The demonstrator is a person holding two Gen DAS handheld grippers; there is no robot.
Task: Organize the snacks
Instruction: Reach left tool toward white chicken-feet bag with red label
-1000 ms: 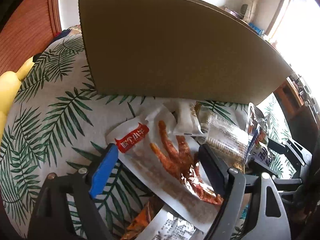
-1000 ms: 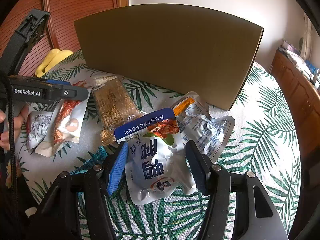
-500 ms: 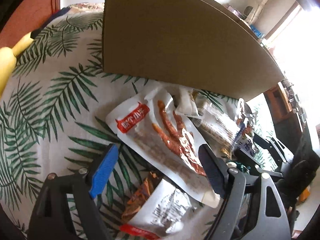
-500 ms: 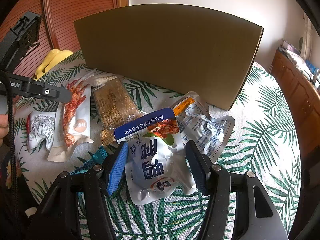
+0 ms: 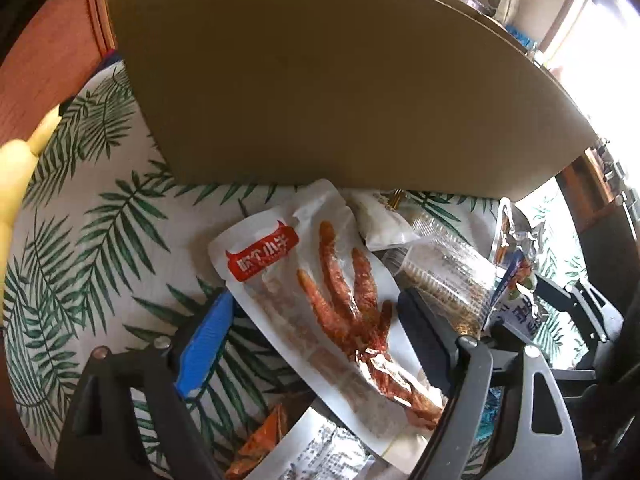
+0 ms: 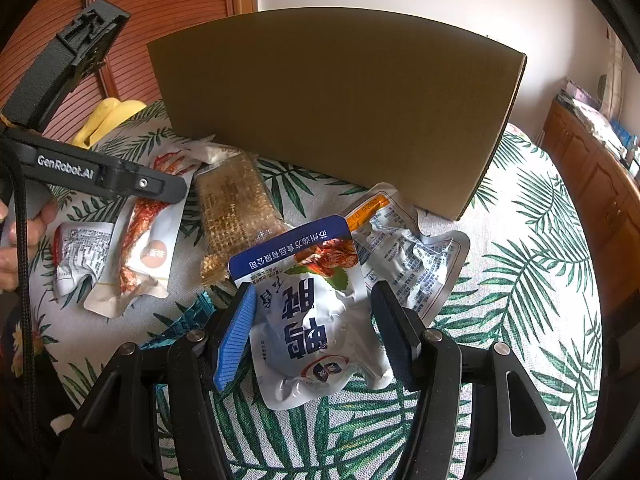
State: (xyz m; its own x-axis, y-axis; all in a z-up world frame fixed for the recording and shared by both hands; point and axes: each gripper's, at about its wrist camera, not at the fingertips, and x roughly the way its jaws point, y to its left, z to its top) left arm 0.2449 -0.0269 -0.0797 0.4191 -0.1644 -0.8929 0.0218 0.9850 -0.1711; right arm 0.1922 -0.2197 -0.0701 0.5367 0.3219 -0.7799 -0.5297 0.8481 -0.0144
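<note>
Snack pouches lie before brown cardboard box (image 6: 336,116); left gripper (image 5: 316,344) spread around clear chicken-feet pouch (image 5: 320,292), right gripper (image 6: 314,330) spread around blue-white pouch (image 6: 316,320), likely for boxing.

We see bright daylight overexposing the upper right of the left wrist view; fisheye distortion bends edges; focus stays sharp.

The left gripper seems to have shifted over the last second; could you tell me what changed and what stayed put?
The left gripper drew back from the chicken-feet pouch, then came forward again, its open jaws either side of the pouch. Nothing was taken hold of. The right gripper stayed open around the blue-and-white pouch, and the cardboard box and other snacks kept their places.
</note>
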